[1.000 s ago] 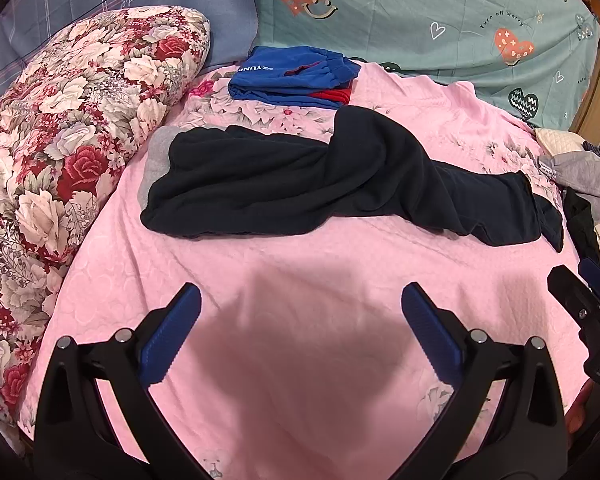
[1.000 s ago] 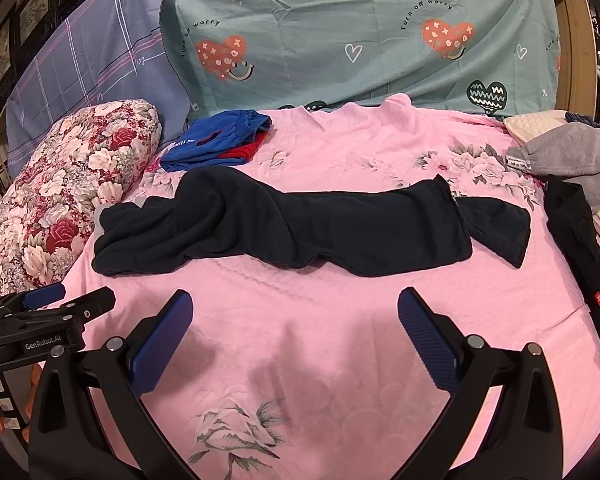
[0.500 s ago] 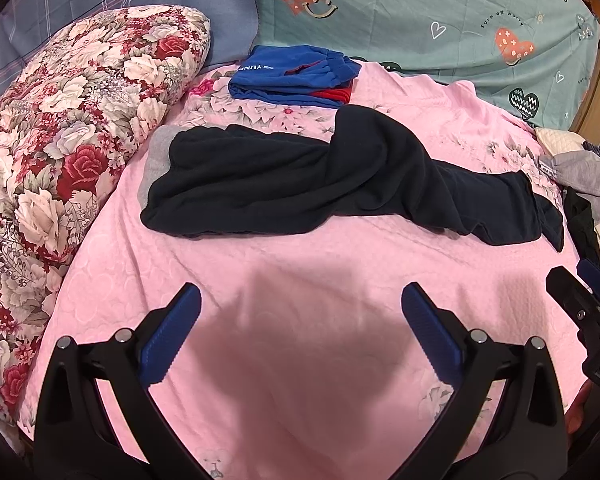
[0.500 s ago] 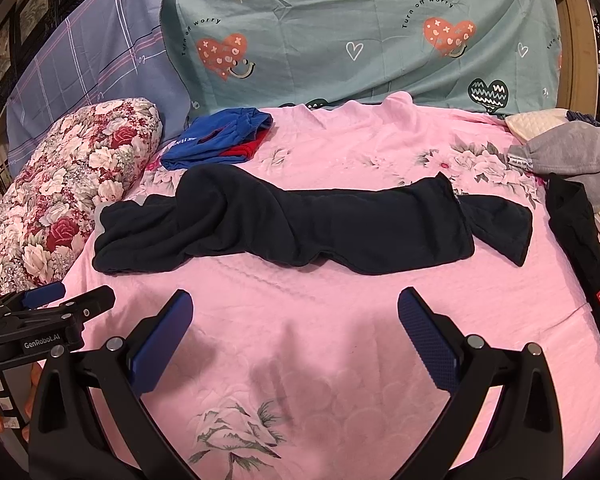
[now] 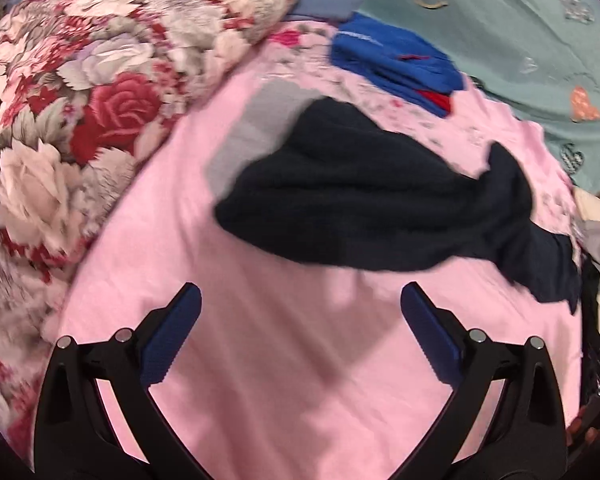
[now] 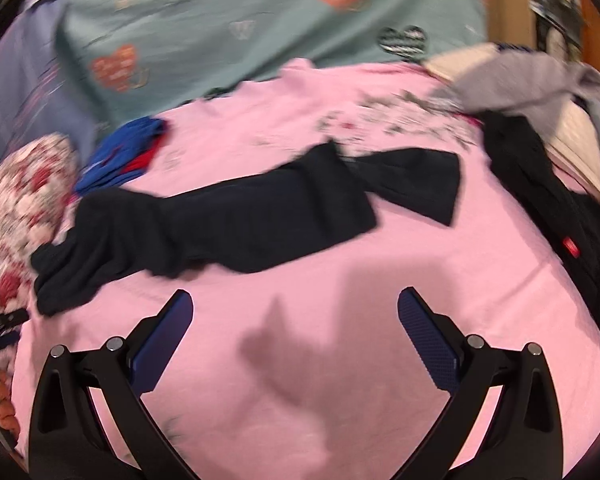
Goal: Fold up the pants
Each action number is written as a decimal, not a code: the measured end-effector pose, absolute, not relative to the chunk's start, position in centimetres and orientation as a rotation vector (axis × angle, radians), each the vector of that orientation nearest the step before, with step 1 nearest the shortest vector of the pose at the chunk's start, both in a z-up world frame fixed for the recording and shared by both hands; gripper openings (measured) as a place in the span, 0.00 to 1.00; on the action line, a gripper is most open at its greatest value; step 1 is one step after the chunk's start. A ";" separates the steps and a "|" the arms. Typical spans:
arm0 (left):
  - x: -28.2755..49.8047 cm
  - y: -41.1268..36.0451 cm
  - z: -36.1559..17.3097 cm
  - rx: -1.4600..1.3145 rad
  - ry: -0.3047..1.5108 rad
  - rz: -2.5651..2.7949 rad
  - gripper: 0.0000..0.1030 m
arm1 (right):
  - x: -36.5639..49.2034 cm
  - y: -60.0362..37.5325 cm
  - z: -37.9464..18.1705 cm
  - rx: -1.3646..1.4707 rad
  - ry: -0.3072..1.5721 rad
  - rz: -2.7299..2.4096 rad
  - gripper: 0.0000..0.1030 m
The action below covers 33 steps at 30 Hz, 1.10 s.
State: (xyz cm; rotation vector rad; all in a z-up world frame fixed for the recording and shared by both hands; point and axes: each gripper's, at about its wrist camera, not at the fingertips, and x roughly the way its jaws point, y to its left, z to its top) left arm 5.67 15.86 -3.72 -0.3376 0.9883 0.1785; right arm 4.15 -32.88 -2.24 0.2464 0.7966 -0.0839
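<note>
Dark navy pants (image 5: pixel 380 204) lie stretched across a pink bedsheet (image 5: pixel 300 380), waist end with grey lining to the left and leg ends to the right. My left gripper (image 5: pixel 300 300) stands open over bare sheet just short of the waist end. In the right wrist view the same pants (image 6: pixel 240 216) run from lower left to the two leg ends at upper right. My right gripper (image 6: pixel 294 308) is open above the sheet (image 6: pixel 340 360), a short way in front of the legs. Neither gripper touches the cloth. Both views are motion-blurred.
A floral quilt (image 5: pixel 68 120) bulks along the left. Folded blue and red clothes (image 5: pixel 396 64) lie behind the pants. A teal heart-print sheet (image 6: pixel 240 20) hangs at the back. Black and grey garments (image 6: pixel 540 184) pile at the right edge of the bed.
Both grippers have moved forward and tilted toward the pants, the left swinging toward the waist end, the right toward the leg ends. The pants lie as before; both stay open.
</note>
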 end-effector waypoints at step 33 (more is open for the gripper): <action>13.3 15.1 -5.8 -0.303 1.080 0.171 0.24 | 18.1 -35.6 -6.9 0.275 0.991 0.027 0.12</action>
